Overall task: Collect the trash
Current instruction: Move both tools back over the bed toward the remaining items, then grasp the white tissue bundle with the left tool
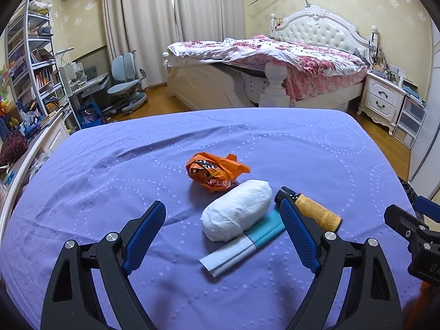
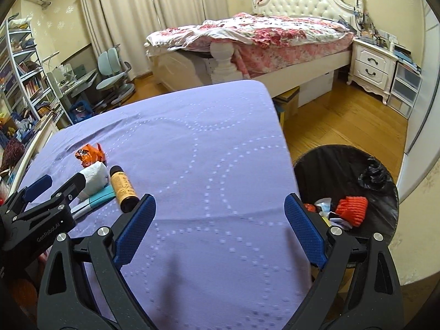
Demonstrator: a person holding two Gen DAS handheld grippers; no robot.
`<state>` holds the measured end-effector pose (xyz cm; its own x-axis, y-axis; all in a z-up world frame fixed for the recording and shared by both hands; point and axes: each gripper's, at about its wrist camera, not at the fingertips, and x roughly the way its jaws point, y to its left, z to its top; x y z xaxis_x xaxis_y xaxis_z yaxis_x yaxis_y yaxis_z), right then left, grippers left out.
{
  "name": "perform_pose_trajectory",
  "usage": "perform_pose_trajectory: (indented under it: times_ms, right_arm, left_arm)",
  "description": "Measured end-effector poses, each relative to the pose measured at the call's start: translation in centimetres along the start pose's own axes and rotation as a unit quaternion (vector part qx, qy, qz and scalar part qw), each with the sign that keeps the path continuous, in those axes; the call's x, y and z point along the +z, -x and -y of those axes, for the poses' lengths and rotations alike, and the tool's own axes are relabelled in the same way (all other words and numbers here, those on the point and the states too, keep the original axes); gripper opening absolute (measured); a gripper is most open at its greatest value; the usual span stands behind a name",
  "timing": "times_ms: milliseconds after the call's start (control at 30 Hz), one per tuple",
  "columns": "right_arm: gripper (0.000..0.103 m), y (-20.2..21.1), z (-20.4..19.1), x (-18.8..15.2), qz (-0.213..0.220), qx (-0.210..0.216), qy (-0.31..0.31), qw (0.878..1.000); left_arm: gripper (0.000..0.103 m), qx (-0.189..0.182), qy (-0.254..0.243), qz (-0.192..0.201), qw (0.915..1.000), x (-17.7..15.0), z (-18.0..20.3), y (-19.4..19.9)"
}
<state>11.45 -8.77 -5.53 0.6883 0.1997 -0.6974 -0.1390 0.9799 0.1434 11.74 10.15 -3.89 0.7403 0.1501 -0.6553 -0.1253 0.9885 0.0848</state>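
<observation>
On the purple bedsheet point(image 1: 110, 181) lie a crumpled orange wrapper point(image 1: 217, 173), a white paper wad point(image 1: 236, 214), a teal and white tube point(image 1: 244, 247) and a small yellow-labelled bottle point(image 1: 310, 209) with a black cap. My left gripper point(image 1: 221, 205) stands open just short of them, its jaws to either side of the wad and touching nothing. In the right wrist view the wrapper point(image 2: 90, 155), wad point(image 2: 95, 177), tube point(image 2: 96, 199) and bottle point(image 2: 123, 189) sit at the left beside the left gripper point(image 2: 62, 180). My right gripper point(image 2: 220, 200) is open over bare sheet, empty.
A bin with a black liner point(image 2: 330, 159) stands on the wooden floor right of the bed, holding a red knitted piece point(image 2: 352, 209) and scraps. Beyond are a floral-quilted bed point(image 2: 261, 33), a white nightstand point(image 2: 371, 63), a desk chair point(image 1: 126, 82) and bookshelves point(image 1: 30, 63).
</observation>
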Motion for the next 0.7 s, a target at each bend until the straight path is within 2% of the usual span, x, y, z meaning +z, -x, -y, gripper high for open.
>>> perform_pose_trajectory:
  times_ms: [100, 167, 367, 500, 700]
  right_arm:
    - [0.091, -0.5, -1.0, 0.2, -0.003, 0.001, 0.009, 1.000]
    - [0.087, -0.7, -1.5, 0.3, -0.005, 0.002, 0.014, 1.000]
    - [0.086, -1.2, -2.1, 0.4, -0.011, 0.005, 0.021, 1.000]
    - [0.085, -1.3, -2.5, 0.3, -0.013, 0.005, 0.027, 1.000]
    - [0.083, -1.3, -3.6, 0.1, -0.015, 0.010, 0.040, 0.999]
  left_arm:
    - [0.081, -0.011, 0.000, -0.010, 0.9999, -0.2, -0.6, -0.5]
    - [0.071, -0.019, -0.003, -0.018, 0.9996, -0.3, -0.8, -0.9]
    - [0.055, -0.051, -0.023, -0.041, 0.9976, -0.5, -0.5, -1.8]
    - [0.050, -0.059, -0.026, -0.037, 0.9972, -0.7, -0.7, -1.5]
    - [0.049, -0.063, -0.012, -0.027, 0.9976, -1.2, -1.7, -0.1]
